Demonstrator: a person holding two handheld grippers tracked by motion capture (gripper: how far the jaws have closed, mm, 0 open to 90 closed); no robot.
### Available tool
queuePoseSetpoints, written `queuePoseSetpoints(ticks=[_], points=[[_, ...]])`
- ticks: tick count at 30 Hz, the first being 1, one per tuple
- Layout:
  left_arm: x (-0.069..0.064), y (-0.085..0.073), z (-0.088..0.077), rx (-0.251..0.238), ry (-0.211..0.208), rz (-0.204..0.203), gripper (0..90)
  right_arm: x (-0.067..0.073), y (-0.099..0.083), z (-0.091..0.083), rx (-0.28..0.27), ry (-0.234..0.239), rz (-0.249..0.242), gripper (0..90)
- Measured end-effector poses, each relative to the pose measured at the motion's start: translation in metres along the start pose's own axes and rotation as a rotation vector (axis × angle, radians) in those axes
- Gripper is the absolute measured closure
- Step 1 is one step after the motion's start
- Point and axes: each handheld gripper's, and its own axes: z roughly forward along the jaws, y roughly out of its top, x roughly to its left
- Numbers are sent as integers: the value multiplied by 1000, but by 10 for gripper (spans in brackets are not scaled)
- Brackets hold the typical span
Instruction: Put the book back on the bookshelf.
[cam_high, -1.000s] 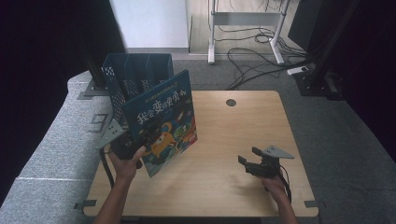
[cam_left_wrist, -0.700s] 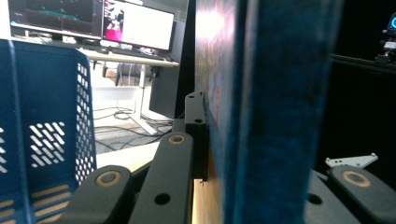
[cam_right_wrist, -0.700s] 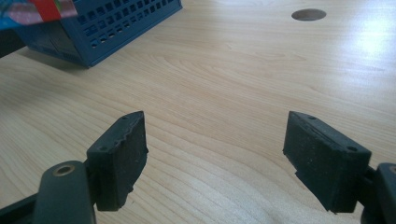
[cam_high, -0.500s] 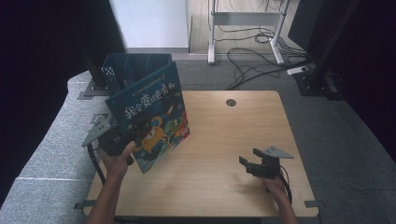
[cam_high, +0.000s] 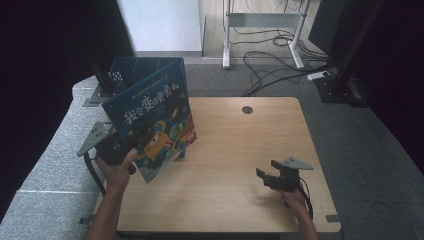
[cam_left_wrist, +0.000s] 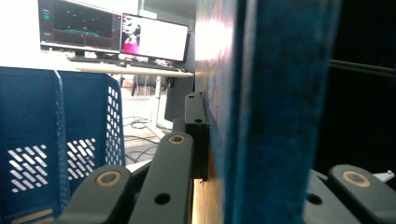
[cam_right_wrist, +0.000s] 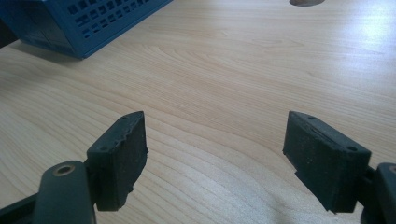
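At table's left, left gripper (cam_high: 131, 150) lifts book (cam_high: 155, 122) upright — jaws clamped.

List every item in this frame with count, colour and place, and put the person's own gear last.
Wooden table: one, light wood, centre, with a round hole near its far edge.
Blue slotted plastic basket: one, blue, at the table's far left corner.
Blue picture book with cartoon cover: one, blue, held upright in front of the basket.
Monitors: two, lit, background of the left gripper view.
Left gripper: black, shut on the book's edge.
Right gripper: black, open, over the table's near right.
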Motion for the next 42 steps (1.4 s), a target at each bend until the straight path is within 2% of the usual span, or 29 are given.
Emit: queuePoseSetpoints(ticks=[6, 13, 19, 32, 35, 42], points=[[10, 9, -7, -27, 25, -16, 826, -1, -3, 1, 6, -3, 2, 210], [20, 19, -15, -46, 72, -8, 826, -3, -3, 2, 12, -5, 4, 211], [27, 23, -16, -57, 96, -10, 826, -3, -4, 2, 14, -5, 4, 211], [39, 21, -4, -44, 168, -17, 826, -3, -6, 5, 24, 4, 5, 211], [42, 20, 1, -43, 197, -16, 826, -3, -6, 5, 23, 3, 5, 212], [47, 18, 12, -37, 235, -20, 826, -4, -6, 5, 22, 2, 7, 212]])
